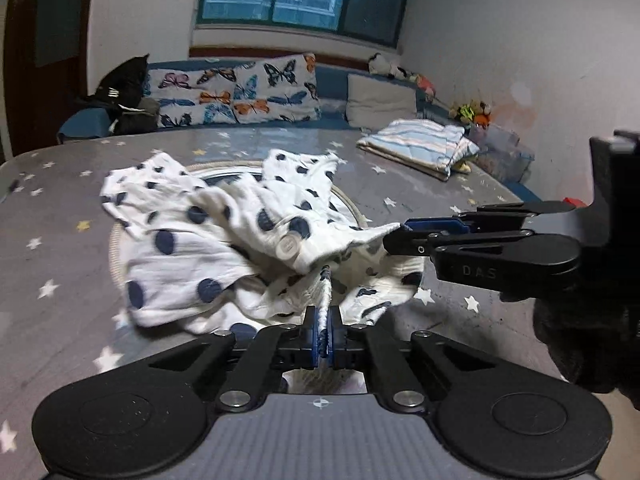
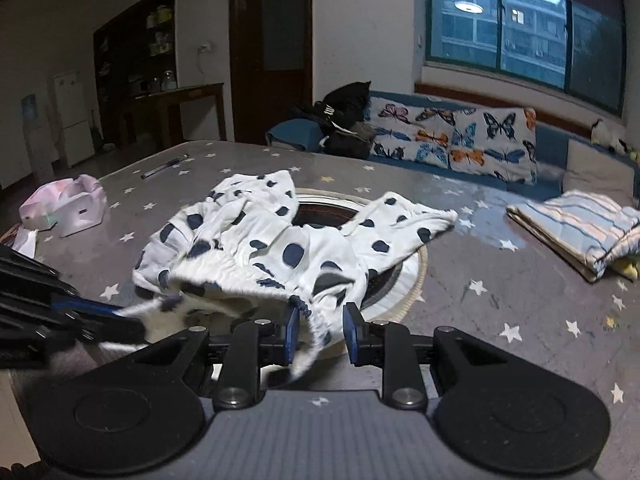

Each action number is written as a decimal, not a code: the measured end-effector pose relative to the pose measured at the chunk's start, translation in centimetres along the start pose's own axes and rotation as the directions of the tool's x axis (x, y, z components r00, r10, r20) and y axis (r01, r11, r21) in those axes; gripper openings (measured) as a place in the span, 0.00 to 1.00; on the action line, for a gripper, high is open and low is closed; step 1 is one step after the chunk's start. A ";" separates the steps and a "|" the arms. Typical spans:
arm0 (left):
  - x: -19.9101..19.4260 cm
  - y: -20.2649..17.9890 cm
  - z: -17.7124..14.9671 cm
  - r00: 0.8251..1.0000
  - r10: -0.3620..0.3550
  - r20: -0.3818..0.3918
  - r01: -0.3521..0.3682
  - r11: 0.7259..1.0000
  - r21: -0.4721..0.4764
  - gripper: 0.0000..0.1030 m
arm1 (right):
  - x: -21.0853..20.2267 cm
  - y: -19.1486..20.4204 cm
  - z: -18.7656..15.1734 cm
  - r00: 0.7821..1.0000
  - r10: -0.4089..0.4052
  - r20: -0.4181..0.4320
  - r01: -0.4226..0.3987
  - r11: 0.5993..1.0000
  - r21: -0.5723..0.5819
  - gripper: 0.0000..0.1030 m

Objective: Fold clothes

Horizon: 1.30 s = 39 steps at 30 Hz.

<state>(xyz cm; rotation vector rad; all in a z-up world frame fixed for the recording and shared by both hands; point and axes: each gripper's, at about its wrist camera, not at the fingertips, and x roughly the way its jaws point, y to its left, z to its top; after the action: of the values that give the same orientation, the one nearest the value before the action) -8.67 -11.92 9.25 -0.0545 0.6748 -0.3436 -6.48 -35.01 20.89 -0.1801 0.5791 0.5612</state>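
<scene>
Nearest in the left wrist view, the left tongs (image 1: pixel 323 336) are pressed together on a thin bunched edge of the polka-dot garment (image 1: pixel 224 232), the cloth rising as a narrow ridge from between the pads. That looks like a corner or hem grip meant to lift the piece clear for spreading. In the right wrist view the right tongs (image 2: pixel 322 332) stand partly spread with a gathered, elastic-looking band of the same garment between them; it lies against the left pad, and whether the right pad touches it cannot be told, though from the left view those tongs seem to pinch a cloth edge. With two holds on neighbouring edges, the person is probably about to pull the garment taut and flat. The rest of it lies crumpled over a round pale-rimmed object (image 2: pixel 404 276) on the star-patterned counter (image 1: pixel 460 184). Farther right, a folded striped cloth (image 1: pixel 420 148) lies apart, likely finished. Beyond are butterfly cushions (image 1: pixel 236 92).
</scene>
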 end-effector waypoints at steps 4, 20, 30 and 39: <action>-3.4 0.6 -1.2 0.999 0.025 0.029 -0.025 1.000 0.003 0.04 | -0.9 1.6 -0.7 1.000 -0.005 -0.009 0.004 0.999 -0.038 0.22; -3.9 -0.1 -3.7 0.990 0.136 0.028 -0.139 0.970 0.197 0.51 | -1.0 4.6 -3.3 0.997 0.018 -0.068 -0.023 0.998 -0.066 0.24; -0.1 -2.8 -4.4 0.985 0.155 0.081 -0.175 0.861 0.477 0.42 | -1.4 3.8 -5.0 0.995 0.015 -0.098 -0.014 1.000 0.011 0.36; -0.9 -0.9 -3.1 0.985 0.134 0.108 -0.167 0.899 0.405 0.05 | -0.9 4.1 -5.9 0.993 0.048 -0.109 -0.038 0.995 0.093 0.36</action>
<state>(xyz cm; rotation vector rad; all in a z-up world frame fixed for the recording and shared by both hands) -11.49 -12.32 7.55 0.3870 0.5139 -0.3270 -12.14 -33.81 16.54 -0.1140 0.7171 0.5678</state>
